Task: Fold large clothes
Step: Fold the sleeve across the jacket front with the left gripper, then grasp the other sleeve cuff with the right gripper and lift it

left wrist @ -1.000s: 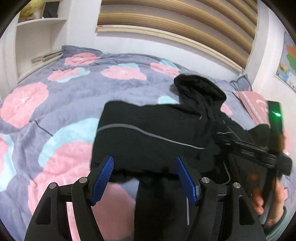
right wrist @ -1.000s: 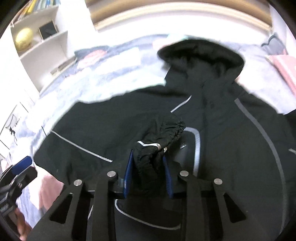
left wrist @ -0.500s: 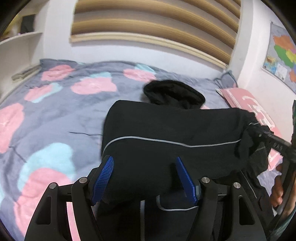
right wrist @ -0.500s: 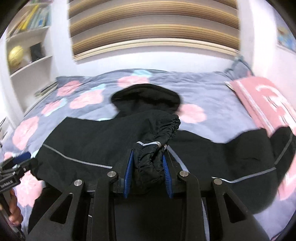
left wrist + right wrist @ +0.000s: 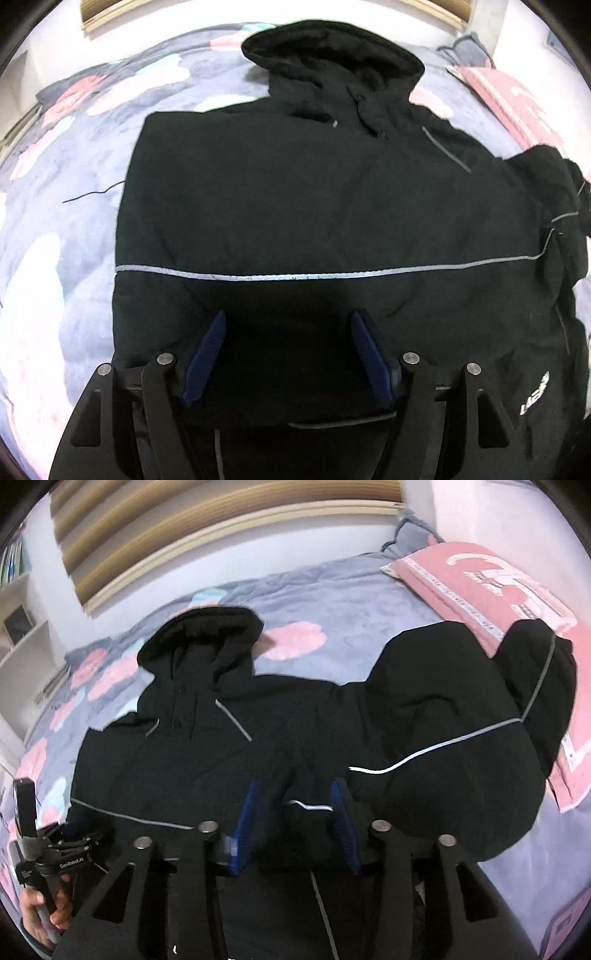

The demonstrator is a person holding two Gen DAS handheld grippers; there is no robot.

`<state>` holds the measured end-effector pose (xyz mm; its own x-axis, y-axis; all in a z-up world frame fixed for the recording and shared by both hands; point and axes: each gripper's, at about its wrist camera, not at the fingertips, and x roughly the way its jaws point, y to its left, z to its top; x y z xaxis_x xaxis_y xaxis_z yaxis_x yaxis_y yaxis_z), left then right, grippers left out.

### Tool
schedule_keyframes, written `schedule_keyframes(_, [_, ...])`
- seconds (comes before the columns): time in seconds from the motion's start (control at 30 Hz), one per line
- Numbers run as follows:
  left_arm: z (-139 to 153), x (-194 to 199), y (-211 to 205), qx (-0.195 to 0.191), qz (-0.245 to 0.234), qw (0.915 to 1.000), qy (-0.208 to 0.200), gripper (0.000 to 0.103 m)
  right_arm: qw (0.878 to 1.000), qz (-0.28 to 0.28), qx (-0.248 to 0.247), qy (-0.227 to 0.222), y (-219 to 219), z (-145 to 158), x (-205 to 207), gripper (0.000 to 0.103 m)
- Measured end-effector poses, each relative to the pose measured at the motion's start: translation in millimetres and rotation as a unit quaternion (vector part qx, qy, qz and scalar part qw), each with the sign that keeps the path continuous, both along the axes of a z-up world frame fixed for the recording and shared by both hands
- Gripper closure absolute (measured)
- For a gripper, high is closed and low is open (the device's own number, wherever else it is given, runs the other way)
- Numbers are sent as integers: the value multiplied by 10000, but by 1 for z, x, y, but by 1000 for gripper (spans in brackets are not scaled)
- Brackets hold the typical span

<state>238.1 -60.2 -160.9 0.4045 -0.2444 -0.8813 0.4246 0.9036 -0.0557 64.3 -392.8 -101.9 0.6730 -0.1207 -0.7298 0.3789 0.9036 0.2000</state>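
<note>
A black hooded jacket (image 5: 314,192) with thin grey reflective stripes lies on the bed, hood toward the headboard, one sleeve folded across its front. My left gripper (image 5: 288,325) is open and empty, just above the jacket's lower front. In the right wrist view the jacket (image 5: 221,746) spreads across the bed, its other sleeve (image 5: 480,709) bunched over the pink pillow. My right gripper (image 5: 295,797) has its jaws apart, with the striped cuff (image 5: 306,808) lying loose between them. The left gripper also shows at the lower left (image 5: 74,849), held by a hand.
The bed carries a grey-blue blanket (image 5: 74,184) with pink and light-blue blotches. A pink pillow (image 5: 491,590) lies at the right by the headboard. White shelves (image 5: 22,635) stand at the left. A slatted wooden panel (image 5: 221,535) is on the wall behind.
My right gripper carried the cuff across the jacket and opened, so the cuff now lies loose. The sleeve is laid flat across the front. My left gripper moved in over the jacket.
</note>
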Motion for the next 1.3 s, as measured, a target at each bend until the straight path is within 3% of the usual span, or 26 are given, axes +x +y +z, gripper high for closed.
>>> schedule_keyframes(0.1, [16,-10,-3,-464,-90,9988,-91,31,9998,72,-81,-174,9,6,-2,46])
schedule_keyframes(0.23, [27,-25,-28,-889,-466,9948,-139,31,9978,493,-335,284,37,-18,21,46])
schedule_keyframes(0.3, [9,-23,-45,-622,-625,9959,211,31,9945,476,-498,783,44,-49,32,47])
schedule_keyframes(0.33, [-9,-17,-55,-306,-554,9970,449,31,9923,443,-584,996,44,-60,35,47])
schedule_keyframes(0.37, [-21,-13,-61,-167,-493,9974,494,29,9875,463,-618,1377,44,-79,41,47])
schedule_keyframes(0.4, [-22,-12,-64,-121,-460,9979,441,28,9859,485,-651,1466,45,-84,43,47])
schedule_keyframes(0.5, [-9,-19,-73,24,-308,9991,276,29,9834,607,-756,1534,48,-73,39,49])
schedule_keyframes(0.67, [29,-51,-111,-393,-698,9965,-239,30,9917,866,-499,812,28,-28,-1,48])
schedule_keyframes(0.8, [56,-85,-167,-700,-1240,9882,-557,30,9947,510,-753,470,-19,8,-41,46])
schedule_keyframes(0.9, [66,-95,-216,-691,-1543,9829,-729,30,9959,173,-833,300,-66,25,-66,38])
schedule_keyframes(1.07, [71,-101,-276,-935,-1655,9799,-598,30,9961,-467,-721,217,-159,40,-84,36])
schedule_keyframes(1.17, [60,-90,-304,-1134,-1474,9813,-488,30,9949,-683,-732,109,-206,48,-91,36])
schedule_keyframes(1.3, [19,-68,-330,-1125,-1329,9847,-20,30,9932,-845,-800,3,-252,50,-93,32])
